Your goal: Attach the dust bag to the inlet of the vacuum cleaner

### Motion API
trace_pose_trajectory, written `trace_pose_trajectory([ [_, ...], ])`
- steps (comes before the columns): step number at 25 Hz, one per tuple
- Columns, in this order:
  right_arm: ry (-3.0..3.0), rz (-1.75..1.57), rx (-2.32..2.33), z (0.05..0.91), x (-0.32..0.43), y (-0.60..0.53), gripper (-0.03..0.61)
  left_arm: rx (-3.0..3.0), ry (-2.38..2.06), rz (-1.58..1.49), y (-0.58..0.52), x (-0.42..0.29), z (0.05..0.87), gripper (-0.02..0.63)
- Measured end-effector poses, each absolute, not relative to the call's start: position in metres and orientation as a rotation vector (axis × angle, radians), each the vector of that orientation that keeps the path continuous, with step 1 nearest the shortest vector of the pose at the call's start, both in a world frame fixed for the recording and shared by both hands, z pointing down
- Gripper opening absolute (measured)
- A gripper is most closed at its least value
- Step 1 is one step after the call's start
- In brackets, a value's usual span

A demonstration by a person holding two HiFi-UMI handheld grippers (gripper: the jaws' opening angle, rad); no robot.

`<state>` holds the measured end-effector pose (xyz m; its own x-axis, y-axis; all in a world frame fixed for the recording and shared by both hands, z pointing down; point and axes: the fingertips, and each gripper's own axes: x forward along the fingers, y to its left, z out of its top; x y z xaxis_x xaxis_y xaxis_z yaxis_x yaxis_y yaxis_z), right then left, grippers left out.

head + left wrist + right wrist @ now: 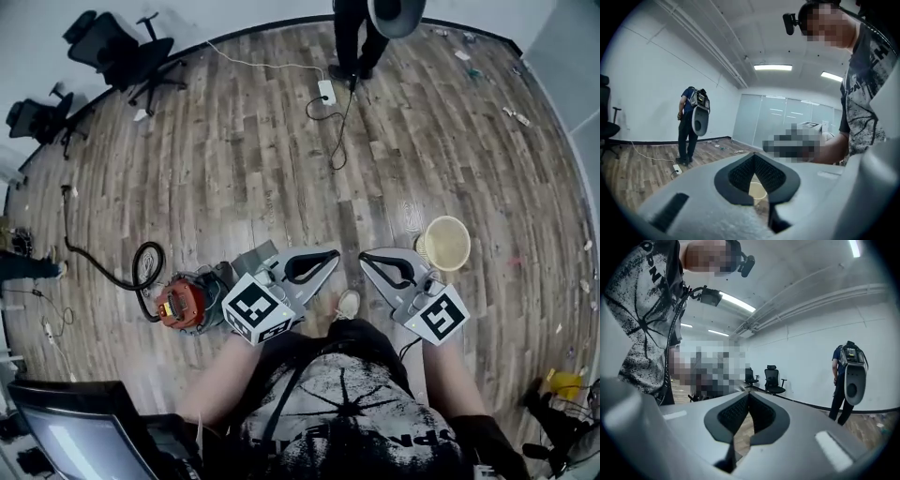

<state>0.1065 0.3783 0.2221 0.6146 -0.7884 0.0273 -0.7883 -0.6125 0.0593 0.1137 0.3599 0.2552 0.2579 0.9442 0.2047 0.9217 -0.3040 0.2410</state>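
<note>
"Where's the vacuum cleaner [185, 304]?"
"On the floor [281, 169], beside the left claw [334, 253]. It and the right claw [365, 256] are shut, holding nothing."
"What could go wrong?"
"Shut claws might knock it over."

No legible text, shirt lettering [375, 436] — fragments only

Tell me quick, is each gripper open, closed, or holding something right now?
Left gripper: closed, holding nothing.
Right gripper: closed, holding nothing.
</note>
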Motion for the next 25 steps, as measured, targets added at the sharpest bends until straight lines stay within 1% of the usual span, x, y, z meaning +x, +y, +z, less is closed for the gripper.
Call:
trace_pose_trajectory([
  [4,-1.514,0.008,2.697,0.220,0.133,0.373,0.007,2.577,1.622,0.479,0.346,0.137,0.255,0.003],
  [9,-1.757,-0.008,2.578,0.223,0.152,0.332,0.007,2.708,1.356,0.506,0.298,0.146,0.262,0.003],
  [15,-1.980,-0.036,2.398,0.217,0.176,0.250,0.008,2.804,1.122,0.460,0.227,0.170,0.256,0.003],
  [22,-2.191,0.003,2.213,0.197,0.208,0.153,0.008,2.875,0.902,0.336,0.135,0.198,0.239,0.003],
  [25,-2.247,-0.018,2.111,0.194,0.211,0.117,0.007,2.913,0.798,0.316,0.100,0.202,0.235,0.003],
])
